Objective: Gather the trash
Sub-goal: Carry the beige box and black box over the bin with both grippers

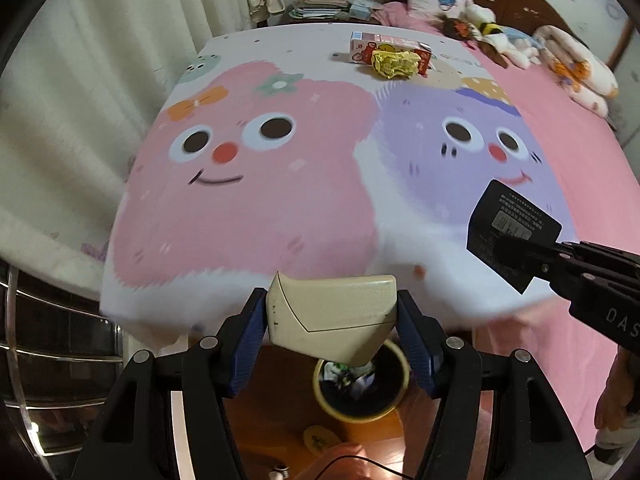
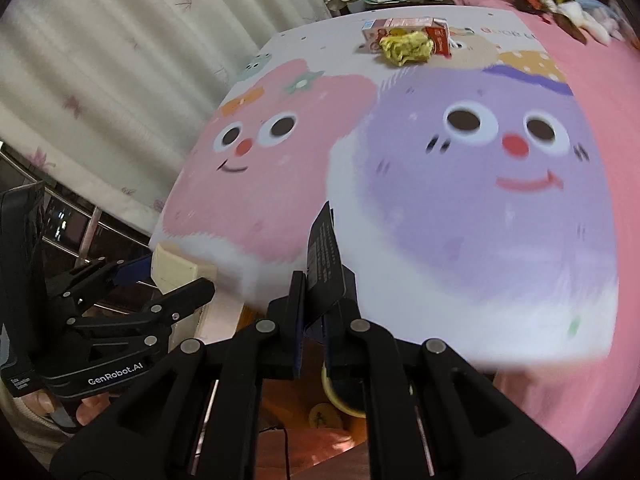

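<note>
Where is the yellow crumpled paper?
The yellow crumpled paper lies at the far end of the cartoon blanket, right against the pink carton, in both views.

Right gripper (image 2: 316, 316) — jaws clamped on black card (image 2: 326, 264) — above bed (image 2: 480, 216).

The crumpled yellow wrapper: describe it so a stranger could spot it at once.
Start at the bed, covered by a cartoon blanket with a pink and a purple smiling face. At the blanket's far end, near the pillows, a pink drink carton lies on its side. The crumpled yellow wrapper sits against the carton's near side; it is the only yellow, scrunched thing there, not boxy like the carton.
</note>
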A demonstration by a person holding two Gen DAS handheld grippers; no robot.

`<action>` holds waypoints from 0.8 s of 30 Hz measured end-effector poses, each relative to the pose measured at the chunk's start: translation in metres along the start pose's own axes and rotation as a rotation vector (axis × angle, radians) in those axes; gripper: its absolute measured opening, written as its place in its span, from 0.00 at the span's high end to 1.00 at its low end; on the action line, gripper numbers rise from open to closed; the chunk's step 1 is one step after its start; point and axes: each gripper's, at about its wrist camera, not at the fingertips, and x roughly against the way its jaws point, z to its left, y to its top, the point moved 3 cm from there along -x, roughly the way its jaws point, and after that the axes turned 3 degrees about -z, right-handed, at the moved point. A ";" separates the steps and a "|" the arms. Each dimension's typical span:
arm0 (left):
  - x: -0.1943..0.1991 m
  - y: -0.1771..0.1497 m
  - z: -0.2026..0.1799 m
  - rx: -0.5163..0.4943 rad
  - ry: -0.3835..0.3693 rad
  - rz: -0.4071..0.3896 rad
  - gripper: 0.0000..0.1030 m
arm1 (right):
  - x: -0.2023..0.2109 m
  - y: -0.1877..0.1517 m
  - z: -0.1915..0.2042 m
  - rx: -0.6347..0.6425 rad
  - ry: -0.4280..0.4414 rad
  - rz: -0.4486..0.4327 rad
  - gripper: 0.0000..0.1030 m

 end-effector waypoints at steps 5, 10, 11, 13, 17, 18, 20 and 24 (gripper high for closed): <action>0.024 -0.064 0.031 -0.042 -0.037 0.009 0.38 | 0.006 -0.064 0.043 -0.032 -0.034 -0.001 0.95; 0.025 -0.110 0.046 -0.048 -0.068 0.048 0.39 | -0.004 -0.118 0.065 -0.039 -0.071 0.055 0.95; 0.022 -0.117 0.046 -0.049 -0.073 0.058 0.38 | -0.007 -0.126 0.065 -0.043 -0.074 0.069 0.95; 0.016 -0.133 0.048 -0.044 -0.085 0.078 0.38 | -0.013 -0.146 0.068 -0.049 -0.082 0.098 0.95; -0.006 -0.157 0.049 -0.014 -0.127 0.115 0.38 | -0.034 -0.177 0.062 -0.069 -0.098 0.152 0.95; -0.012 -0.161 0.049 -0.006 -0.134 0.122 0.38 | -0.040 -0.183 0.059 -0.076 -0.104 0.163 0.95; -0.031 -0.171 0.047 0.019 -0.155 0.146 0.38 | -0.055 -0.198 0.050 -0.100 -0.112 0.187 0.95; -0.071 -0.191 0.047 0.056 -0.179 0.190 0.38 | -0.084 -0.223 0.027 -0.160 -0.117 0.214 0.95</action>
